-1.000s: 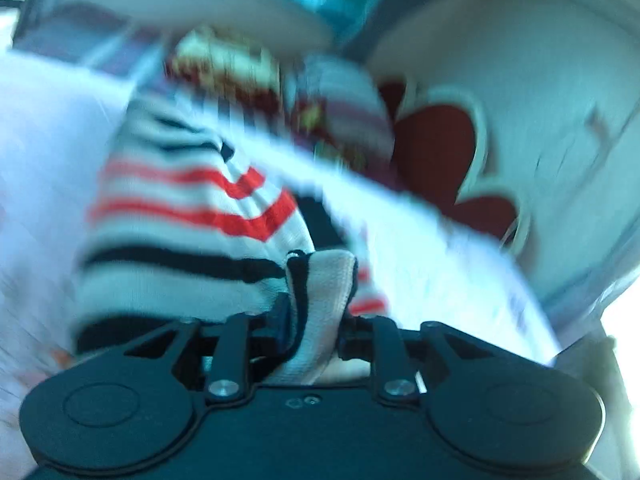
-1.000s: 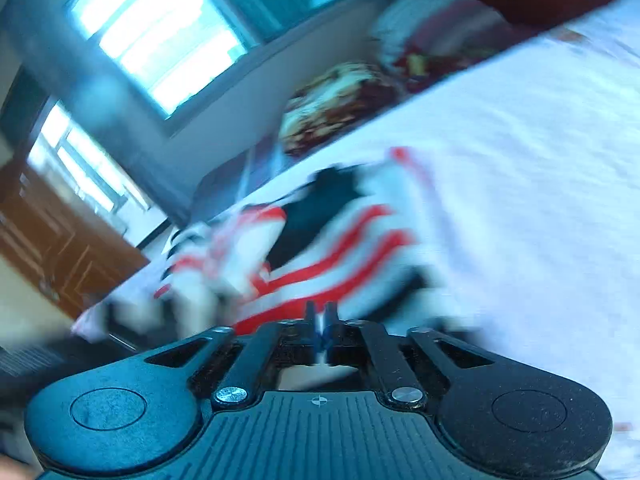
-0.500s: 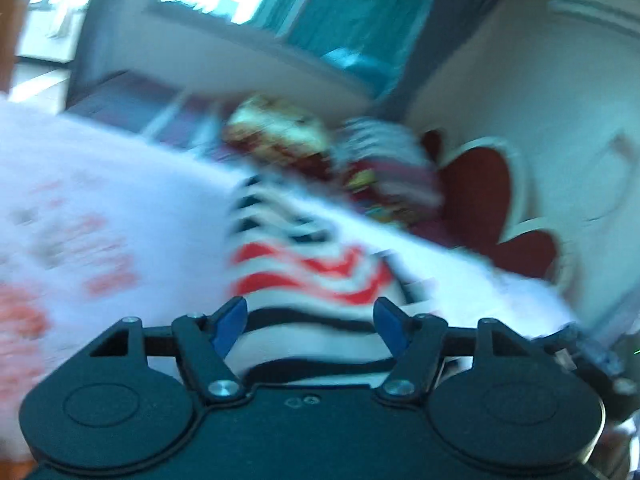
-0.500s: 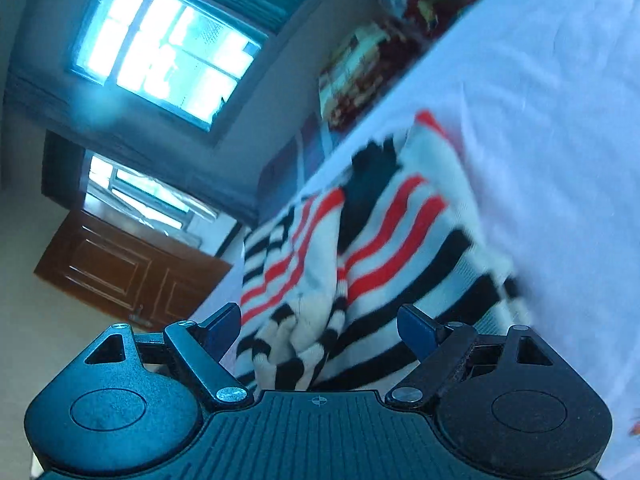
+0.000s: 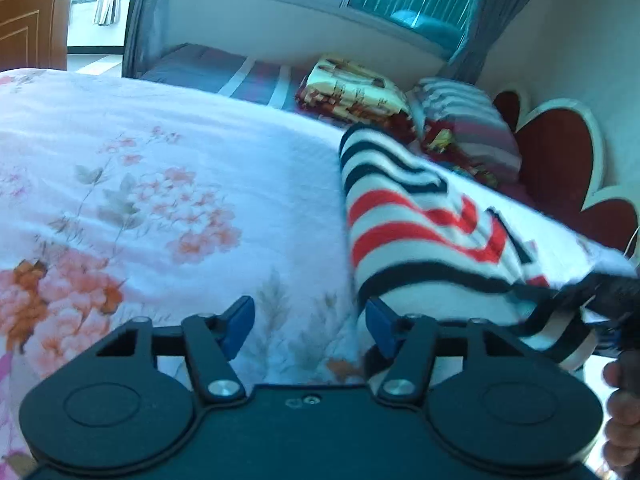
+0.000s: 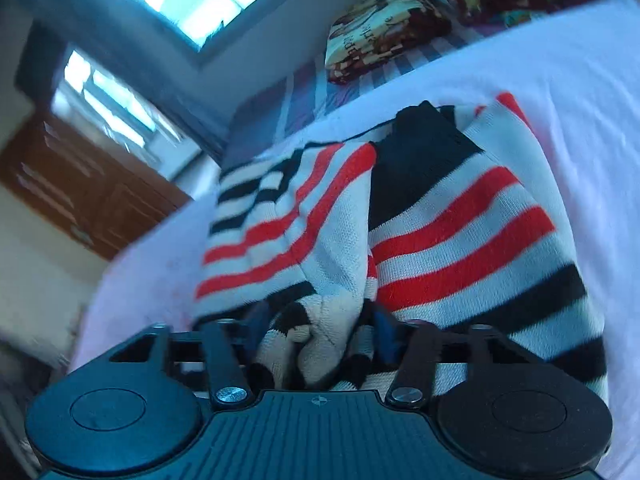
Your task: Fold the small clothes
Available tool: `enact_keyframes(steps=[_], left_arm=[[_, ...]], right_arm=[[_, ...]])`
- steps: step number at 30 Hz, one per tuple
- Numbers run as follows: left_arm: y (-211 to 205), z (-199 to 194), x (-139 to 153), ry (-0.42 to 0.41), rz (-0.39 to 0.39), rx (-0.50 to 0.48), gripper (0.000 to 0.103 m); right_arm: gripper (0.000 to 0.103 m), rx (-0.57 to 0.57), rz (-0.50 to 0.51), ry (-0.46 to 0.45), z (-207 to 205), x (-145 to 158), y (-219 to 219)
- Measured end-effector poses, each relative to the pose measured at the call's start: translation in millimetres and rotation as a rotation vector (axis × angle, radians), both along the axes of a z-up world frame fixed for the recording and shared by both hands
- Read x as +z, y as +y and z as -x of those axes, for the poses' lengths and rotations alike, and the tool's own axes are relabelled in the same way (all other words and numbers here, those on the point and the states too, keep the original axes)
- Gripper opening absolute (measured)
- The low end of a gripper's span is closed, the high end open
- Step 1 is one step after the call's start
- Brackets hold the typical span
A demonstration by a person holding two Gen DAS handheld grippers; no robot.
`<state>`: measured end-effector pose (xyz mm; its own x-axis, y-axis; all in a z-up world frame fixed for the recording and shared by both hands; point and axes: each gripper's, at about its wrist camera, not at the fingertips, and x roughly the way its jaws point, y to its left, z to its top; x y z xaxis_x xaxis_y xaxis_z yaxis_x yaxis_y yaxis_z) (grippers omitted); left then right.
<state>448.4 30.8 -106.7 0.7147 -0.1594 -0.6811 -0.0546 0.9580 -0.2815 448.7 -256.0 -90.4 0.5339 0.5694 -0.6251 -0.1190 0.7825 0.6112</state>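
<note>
Right wrist view: jaws closing round a bunched fold.
Right gripper (image 6: pixel 318 330) closes on the red, black and cream striped knit sweater (image 6: pixel 440 232), gathering it for folding on the floral white bedspread (image 5: pixel 168 184); left gripper (image 5: pixel 306 326), half-spread and closing, grips nothing beside it.
</note>
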Motion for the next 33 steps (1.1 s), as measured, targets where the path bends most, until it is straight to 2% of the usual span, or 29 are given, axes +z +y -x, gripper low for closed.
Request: enact_keyframes(steps=[1, 2, 4, 9, 11, 13, 15, 16, 17, 19, 21, 23, 25, 26, 29, 31, 33], left_arm=[[0, -1, 1, -0.003, 0.003, -0.003, 0.058], [0, -3, 0, -0.005, 0.006, -0.007, 0.058], [-2, -6, 0, -0.004, 0.011, -0.010, 0.058], [-11, -6, 11, -0.054, 0.051, -0.048, 0.060], [-27, -11, 12, -0.056, 0.003, -0.092, 0.061], [-44, -15, 11, -0.048, -0.048, -0.133, 0.065], [-60, -19, 11, -0.046, -0.077, -0.167, 0.069], [-67, -20, 12, -0.047, -0.090, -0.186, 0.069], [-74, -22, 14, -0.047, -0.120, -0.198, 0.069], [-82, -24, 14, -0.056, -0.169, -0.224, 0.069], [-75, -28, 13, -0.047, -0.146, -0.233, 0.067], [-62, -25, 18, -0.061, -0.073, -0.240, 0.061], [-48, -17, 19, -0.105, -0.026, -0.211, 0.060], [-46, -15, 17, -0.102, -0.022, -0.197, 0.060], [-44, -11, 9, -0.087, -0.005, -0.181, 0.060], [-45, -11, 11, -0.084, 0.024, -0.182, 0.060], [-51, -11, 14, -0.096, 0.018, -0.201, 0.060]], right_arm=[[0.041, 0.024, 0.035, -0.010, -1, 0, 6], [0.029, 0.043, 0.063, -0.033, 0, 0, 9], [0.024, 0.084, 0.119, -0.126, 11, 4, 12], [0.023, 0.131, 0.285, -0.473, 57, 37, 6], [0.023, 0.124, 0.366, -0.543, 70, 35, 2], [0.023, 0.096, 0.402, -0.512, 74, 14, -9], [0.022, 0.057, 0.404, -0.390, 67, -16, -22], [0.022, 0.028, 0.360, -0.331, 65, -30, -29], [0.022, -0.003, 0.299, -0.316, 67, -35, -37], [0.023, -0.041, 0.213, -0.262, 65, -35, -46], [0.023, -0.061, 0.159, -0.213, 60, -36, -52], [0.028, -0.065, 0.117, -0.181, 57, -32, -59], [0.028, -0.050, 0.127, -0.177, 46, -30, -59], [0.023, -0.035, 0.158, -0.191, 46, -27, -56], [0.020, -0.025, 0.258, -0.290, 53, -8, -48], [0.020, -0.052, 0.276, -0.348, 60, 1, -50], [0.020, -0.067, 0.288, -0.389, 69, 8, -54]])
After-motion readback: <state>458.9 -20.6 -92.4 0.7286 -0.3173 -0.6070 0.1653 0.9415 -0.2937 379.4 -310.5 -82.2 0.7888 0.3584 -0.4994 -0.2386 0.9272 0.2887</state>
